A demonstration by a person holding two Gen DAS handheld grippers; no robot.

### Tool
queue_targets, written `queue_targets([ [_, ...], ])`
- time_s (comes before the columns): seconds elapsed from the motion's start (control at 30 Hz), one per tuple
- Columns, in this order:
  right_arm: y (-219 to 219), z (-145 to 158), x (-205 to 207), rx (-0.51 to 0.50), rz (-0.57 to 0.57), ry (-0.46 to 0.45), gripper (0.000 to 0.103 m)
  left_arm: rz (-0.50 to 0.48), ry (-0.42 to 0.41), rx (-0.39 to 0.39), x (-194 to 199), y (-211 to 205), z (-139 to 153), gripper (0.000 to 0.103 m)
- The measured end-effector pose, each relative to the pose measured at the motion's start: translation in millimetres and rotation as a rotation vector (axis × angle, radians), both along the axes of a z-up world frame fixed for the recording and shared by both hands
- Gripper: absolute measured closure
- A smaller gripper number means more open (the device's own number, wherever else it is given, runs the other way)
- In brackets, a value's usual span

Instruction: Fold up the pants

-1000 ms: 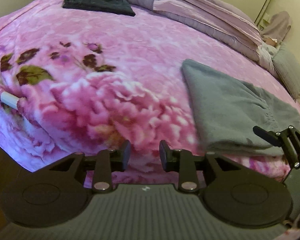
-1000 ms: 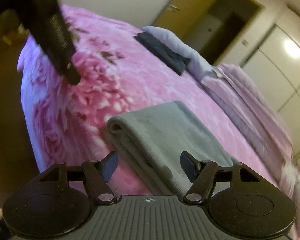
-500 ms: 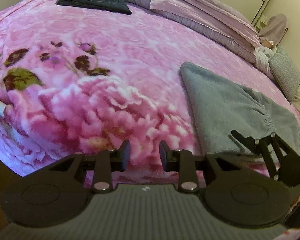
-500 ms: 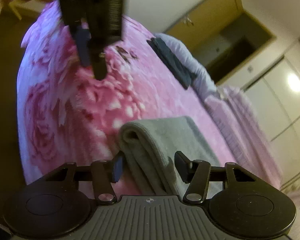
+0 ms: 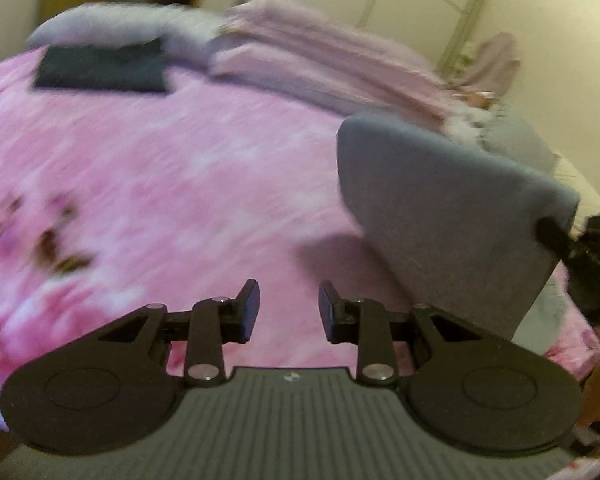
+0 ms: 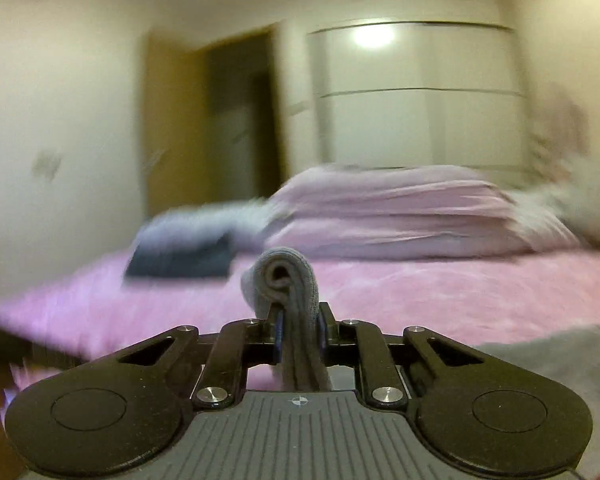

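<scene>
The right gripper [image 6: 298, 334] was closing on the grey pants [image 6: 286, 280] — a rolled fold of the cloth stood up between its pads, the rest hanging down through the jaws. In the left wrist view the pants [image 5: 448, 216] hung lifted off the pink blanket [image 5: 172, 184], draped from the right gripper [image 5: 556, 240] at the right edge, with a shadow beneath them on the blanket. The left gripper [image 5: 289, 310] held nothing; its jaws stood slightly apart over bare blanket, just left of the pants. Far back lay a dark folded garment [image 5: 100, 68] beside the pillows [image 5: 300, 64] — both blurred. A wardrobe [image 6: 416, 96] stood behind the bed.
</scene>
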State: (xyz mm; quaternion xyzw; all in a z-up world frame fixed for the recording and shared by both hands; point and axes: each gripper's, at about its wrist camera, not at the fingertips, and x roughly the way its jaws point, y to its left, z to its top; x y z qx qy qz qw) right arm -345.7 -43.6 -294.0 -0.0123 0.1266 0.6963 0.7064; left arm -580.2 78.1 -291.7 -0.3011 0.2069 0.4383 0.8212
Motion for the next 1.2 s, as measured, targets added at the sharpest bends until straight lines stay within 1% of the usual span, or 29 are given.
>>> queue_targets([
  [0.03, -8, 10, 26, 0.024, -0.045, 0.069, 0.091, -0.031, -0.011, 0.015, 17, 1, 7, 0.077],
  [0.13, -38, 23, 93, 0.088, -0.162, 0.214, 0.091, -0.142, -0.047, 0.054, 76, 2, 25, 0.077],
  [0.2, -62, 24, 135, 0.109, -0.246, 0.275, 0.091, -0.224, -0.077, 0.056, 119, 0, 29, 0.075],
  [0.27, -81, 16, 171, 0.097, -0.332, 0.312, 0.09, -0.303, -0.094, 0.04, 166, -2, 26, 0.075],
  [0.3, -88, 6, 193, 0.067, -0.38, 0.351, 0.089, -0.334, -0.094, 0.032, 187, -3, 21, 0.075],
  [0.33, -92, -9, 217, 0.021, -0.412, 0.41, 0.083, -0.361, -0.088, 0.015, 209, -3, 14, 0.075],
  [0.37, -94, -29, 242, -0.037, -0.443, 0.486, 0.08, -0.377, -0.075, -0.005, 230, -2, 5, 0.075],
  [0.4, -96, -46, 260, -0.091, -0.473, 0.555, 0.073, -0.387, -0.057, -0.027, 248, 0, -5, 0.075],
  [0.43, -98, -65, 281, -0.131, -0.478, 0.65, 0.067, -0.39, -0.036, -0.043, 262, 0, -15, 0.075],
  [0.47, -103, -78, 297, -0.133, -0.487, 0.738, 0.067, -0.387, -0.016, -0.066, 274, 1, -24, 0.075],
  [0.5, -110, -89, 309, -0.102, -0.491, 0.833, 0.067, -0.387, -0.008, -0.086, 281, 0, -31, 0.075],
  [0.53, -115, -95, 317, -0.059, -0.464, 0.903, 0.064, -0.387, -0.008, -0.102, 285, -1, -36, 0.075],
  [0.57, -119, -99, 323, -0.014, -0.438, 0.955, 0.061, -0.39, -0.01, -0.111, 286, -2, -41, 0.075],
  [0.6, -121, -100, 327, 0.016, -0.435, 0.977, 0.059, -0.39, -0.004, -0.113, 289, -4, -44, 0.075],
  [0.67, -113, -100, 334, -0.01, -0.474, 0.964, 0.061, -0.383, 0.008, -0.11, 286, -7, -46, 0.075],
  [0.7, -108, -98, 335, -0.031, -0.482, 0.944, 0.086, -0.379, 0.009, -0.108, 286, -7, -46, 0.075],
  [0.73, -103, -92, 334, -0.047, -0.489, 0.899, 0.089, -0.373, 0.009, -0.106, 285, -5, -46, 0.075],
  [0.77, -105, -84, 323, -0.035, -0.479, 0.823, 0.089, -0.37, 0.014, -0.1, 286, -5, -44, 0.075],
  [0.8, -106, -68, 314, 0.005, -0.445, 0.714, 0.09, -0.366, 0.021, -0.09, 287, -8, -42, 0.075],
  [0.83, -111, -59, 304, 0.034, -0.418, 0.634, 0.09, -0.364, 0.033, -0.077, 288, -9, -41, 0.075],
  [0.87, -114, -56, 302, 0.042, -0.414, 0.611, 0.09, -0.364, 0.05, -0.064, 290, -10, -41, 0.075],
  [0.9, -118, -60, 304, 0.023, -0.446, 0.622, 0.091, -0.364, 0.066, -0.055, 291, -11, -41, 0.075],
  [0.97, -117, -75, 313, -0.074, -0.541, 0.616, 0.09, -0.362, 0.089, -0.052, 294, -11, -43, 0.075],
  [1.0, -119, -78, 315, -0.089, -0.562, 0.614, 0.09, -0.36, 0.097, -0.056, 294, -11, -45, 0.075],
  [1.03, -121, -74, 314, -0.064, -0.544, 0.623, 0.09, -0.359, 0.102, -0.057, 294, -11, -47, 0.075],
  [1.07, -122, -66, 311, -0.041, -0.525, 0.605, 0.09, -0.353, 0.107, -0.055, 293, -11, -48, 0.075],
  [1.13, -119, -47, 303, -0.009, -0.492, 0.519, 0.09, -0.342, 0.101, -0.067, 292, -9, -50, 0.075],
  [1.17, -116, -48, 304, -0.031, -0.503, 0.495, 0.09, -0.337, 0.092, -0.076, 290, -8, -50, 0.075],
  [1.2, -109, -56, 311, -0.093, -0.531, 0.49, 0.09, -0.33, 0.09, -0.082, 290, -8, -50, 0.075],
])
